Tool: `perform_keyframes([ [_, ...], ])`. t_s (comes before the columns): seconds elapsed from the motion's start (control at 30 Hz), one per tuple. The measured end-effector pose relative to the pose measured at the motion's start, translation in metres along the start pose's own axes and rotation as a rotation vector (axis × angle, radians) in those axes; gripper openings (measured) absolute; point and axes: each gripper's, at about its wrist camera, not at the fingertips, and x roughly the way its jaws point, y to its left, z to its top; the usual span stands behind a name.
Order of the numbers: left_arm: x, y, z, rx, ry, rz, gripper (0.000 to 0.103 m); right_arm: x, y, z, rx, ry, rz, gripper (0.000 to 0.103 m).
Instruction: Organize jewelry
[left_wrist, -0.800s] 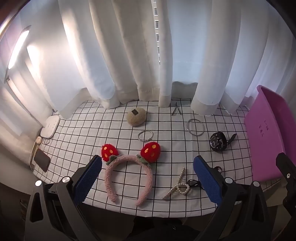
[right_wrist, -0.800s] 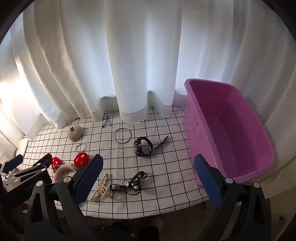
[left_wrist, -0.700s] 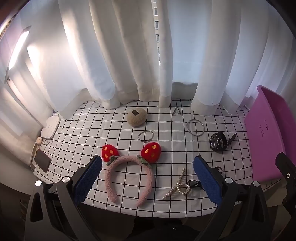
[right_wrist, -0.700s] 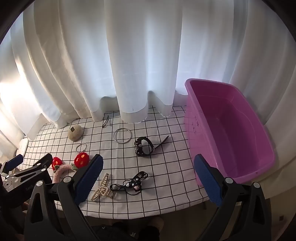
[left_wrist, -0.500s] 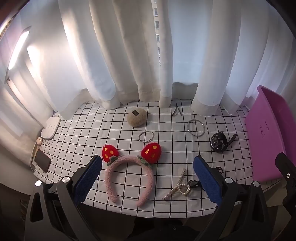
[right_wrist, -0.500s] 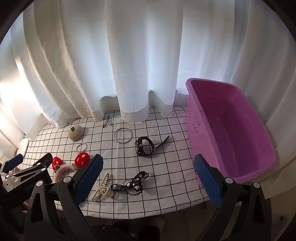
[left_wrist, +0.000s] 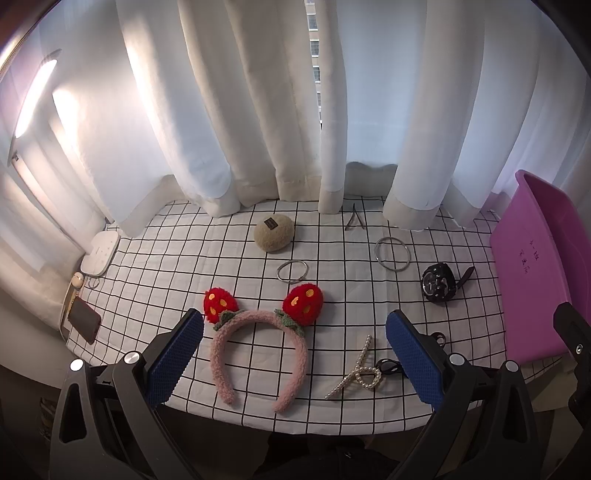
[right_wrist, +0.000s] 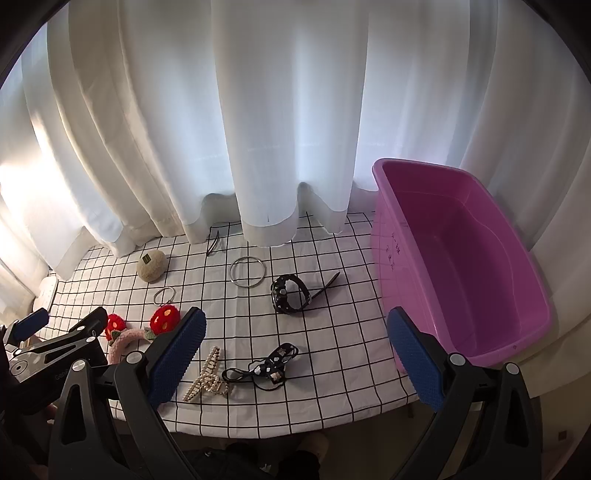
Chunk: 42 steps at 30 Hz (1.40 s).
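Jewelry pieces, among them a pink fluffy strawberry headband (left_wrist: 258, 343) and a pearl hair claw (left_wrist: 356, 371), are being left unmoved on the checked tablecloth (left_wrist: 184, 258), the purple plastic bin (right_wrist: 461, 266) is being kept empty, and both the left gripper (left_wrist: 293, 354) and the right gripper (right_wrist: 295, 354) are being held wide open over them with nothing between the jaws (sorting judged not yet begun).

Left claw (left_wrist: 293, 360) and right claw (right_wrist: 297, 360) wide apart, empty, angled downward.

White curtains (left_wrist: 258, 110) hang behind the checked tablecloth (left_wrist: 184, 266); a dark phone (left_wrist: 84, 319) lies at its left edge.

On the bench (right_wrist: 332, 369) the tub (right_wrist: 524, 295) stands at the right end. The headband (left_wrist: 258, 339) lies near the front, the hair claw (left_wrist: 356, 373) right of it, the watch (left_wrist: 437, 283) farther back, the bangle (left_wrist: 392, 254) behind.
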Motion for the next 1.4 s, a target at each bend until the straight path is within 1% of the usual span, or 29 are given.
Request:
perform_keyframes([
  [0.63, 0.0003, 0.001, -0.0006, 0.0, 0.0, 0.0, 0.097, -0.0005, -0.0007, 0.0013, 0.007, 0.002, 0.004, 0.094],
  [0.97, -0.0012, 0.002, -0.0068, -0.007, -0.001, 0.002, 0.097, -0.002, 0.0023, 0.0011, 0.003, 0.002, 0.005, 0.094],
  [1.4, -0.0002, 0.0084, -0.0028, -0.013, 0.002, 0.002, 0.097, -0.0032, 0.0052, 0.001, 0.002, 0.001, 0.007, 0.094],
])
